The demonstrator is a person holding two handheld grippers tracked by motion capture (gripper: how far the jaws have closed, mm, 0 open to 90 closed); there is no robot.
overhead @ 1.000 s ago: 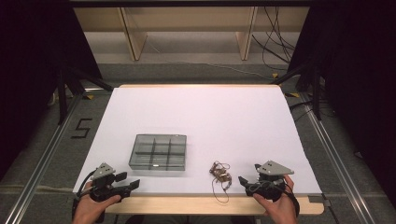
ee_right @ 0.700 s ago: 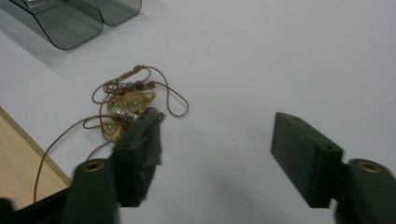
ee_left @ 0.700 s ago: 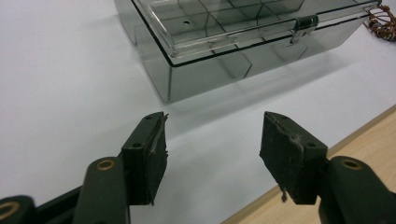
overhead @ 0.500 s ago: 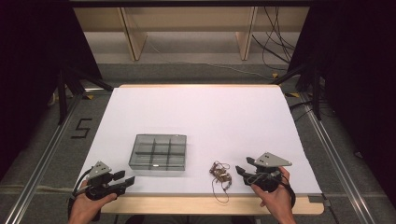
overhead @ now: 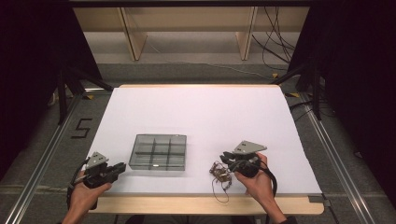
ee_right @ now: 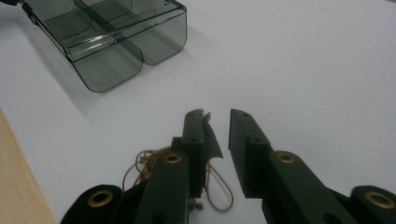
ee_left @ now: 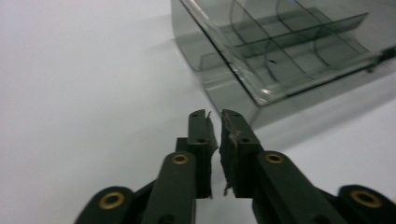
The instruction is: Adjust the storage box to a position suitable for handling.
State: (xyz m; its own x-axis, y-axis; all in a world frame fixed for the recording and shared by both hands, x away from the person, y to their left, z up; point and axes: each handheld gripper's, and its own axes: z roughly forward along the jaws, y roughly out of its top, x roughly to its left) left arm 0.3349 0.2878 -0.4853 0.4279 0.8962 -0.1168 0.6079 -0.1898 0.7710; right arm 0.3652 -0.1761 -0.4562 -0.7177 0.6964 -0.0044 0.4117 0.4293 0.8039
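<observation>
A white table [overhead: 196,116] carried a smoky clear divided box [overhead: 158,152] near its front edge, left of centre, with a small tangle of thin brown wire [overhead: 220,171] lying to its right. The left hand [overhead: 83,196] came in low at the near left corner, its left gripper [overhead: 122,166] aimed right at the box with jaws almost together on nothing. The right hand [overhead: 256,179] rested at the near right, its right gripper [overhead: 223,158] pointing left just above the wire, jaws slightly apart and empty.

In the right gripper view the gripper's own jaws cover most of the tangle of thin wire [ee_right: 154,163], and the top edge cuts off the far part of the clear divided box [ee_right: 116,42].
</observation>
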